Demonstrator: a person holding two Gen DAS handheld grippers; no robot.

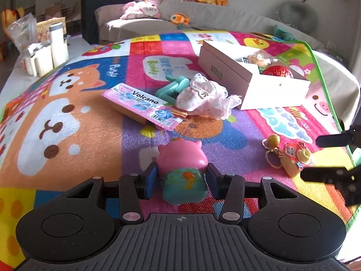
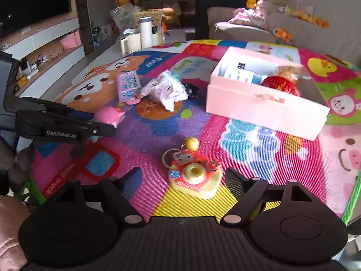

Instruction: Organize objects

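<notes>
My left gripper [image 1: 182,178] is shut on a pink pig toy [image 1: 180,158] with a teal body, its blue pads against the toy's sides. In the right wrist view the same gripper [image 2: 99,122] comes in from the left with the pig toy [image 2: 109,115] at its tips. My right gripper [image 2: 183,180] stands open over the mat. A yellow and red toy camera keychain [image 2: 194,176] lies between its fingers, untouched. The left wrist view has the right gripper [image 1: 327,157] at the right edge beside the toy camera [image 1: 295,160]. An open pink box [image 1: 255,83] holds a red ball [image 1: 279,72].
On the colourful play mat [image 1: 79,113] lie a pink "Volcano" packet [image 1: 144,103], a teal plastic piece [image 1: 171,88], a white-pink cloth [image 1: 203,97] and a small black object [image 2: 191,90]. White bottles [image 1: 57,43] stand at the mat's far left. A sofa [image 1: 140,24] with plush toys is behind.
</notes>
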